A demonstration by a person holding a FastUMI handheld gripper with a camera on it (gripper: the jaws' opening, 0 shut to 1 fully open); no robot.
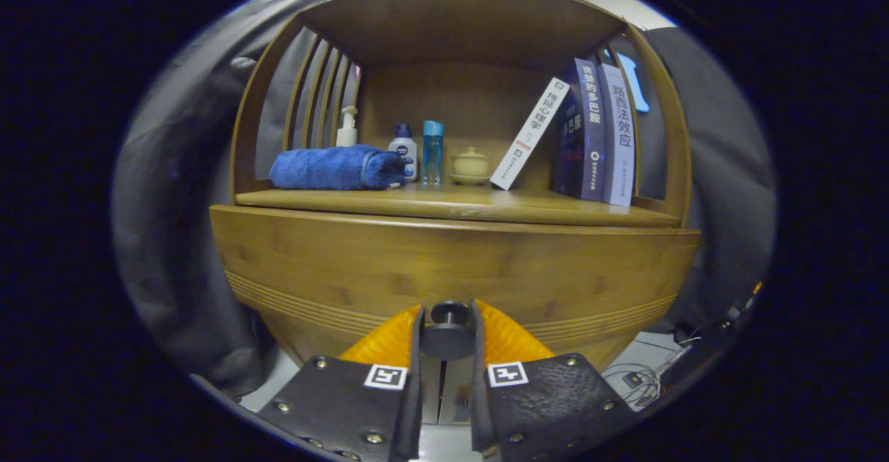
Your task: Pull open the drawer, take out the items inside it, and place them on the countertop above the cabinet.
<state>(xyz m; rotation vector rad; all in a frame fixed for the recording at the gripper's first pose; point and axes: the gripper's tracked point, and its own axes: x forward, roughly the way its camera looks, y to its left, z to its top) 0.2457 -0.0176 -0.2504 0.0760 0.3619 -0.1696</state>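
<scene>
Gripper [448, 326] has its jaws closed in on the dark round drawer knob [448, 337], one orange finger [389, 340] tight on each side. Looks like a firm pinch, contact on both.

Drawer front [451, 267] looks flush with the cabinet, so I'd say the drawer is not open yet and the items inside are hidden; can't tell what's in there.

To do the pull well: keep the pinch behind the knob's wide head, pull straight back along the finger axis, no twisting or lifting, or the drawer may bind or the knob slip out.

Above it, the countertop [444, 205] is the drop zone. Already on it: rolled blue towel [333, 168] at one end, pump bottle [346, 128] behind it, white bottle [403, 149], blue bottle [432, 151], small lidded cup [470, 165], then books [590, 135], one leaning. Bare wood sits along the front edge, probably enough for placing.
</scene>
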